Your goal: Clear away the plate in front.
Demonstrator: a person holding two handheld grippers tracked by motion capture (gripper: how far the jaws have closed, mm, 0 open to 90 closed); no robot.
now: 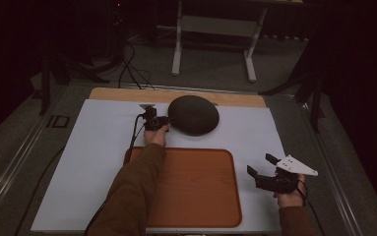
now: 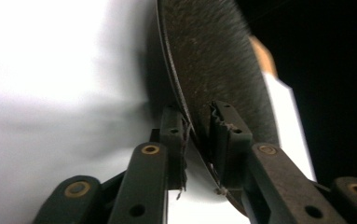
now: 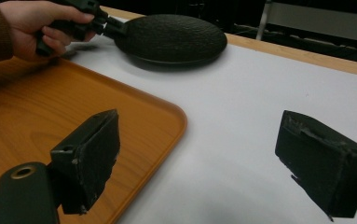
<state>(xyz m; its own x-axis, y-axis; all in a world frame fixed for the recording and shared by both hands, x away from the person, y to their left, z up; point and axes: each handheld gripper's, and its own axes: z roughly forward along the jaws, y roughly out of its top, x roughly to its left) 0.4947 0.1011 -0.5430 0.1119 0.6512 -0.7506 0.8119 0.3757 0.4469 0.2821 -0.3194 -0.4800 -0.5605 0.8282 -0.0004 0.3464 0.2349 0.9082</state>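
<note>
A dark, rough round plate lies dome-up on the white mat at the back middle. My left gripper is shut on its left rim. In the left gripper view the thin rim of the plate runs between the jaws of the left gripper, which pinch it. An orange wooden tray sits bare at the front middle. My right gripper is open and holds nothing, just right of the tray. In the right gripper view the right gripper faces the plate, the tray and the left gripper.
A strip of the wooden table top shows behind the mat. On the carpet beyond stand a white-legged frame and black cables. Dark stand legs rise at the right.
</note>
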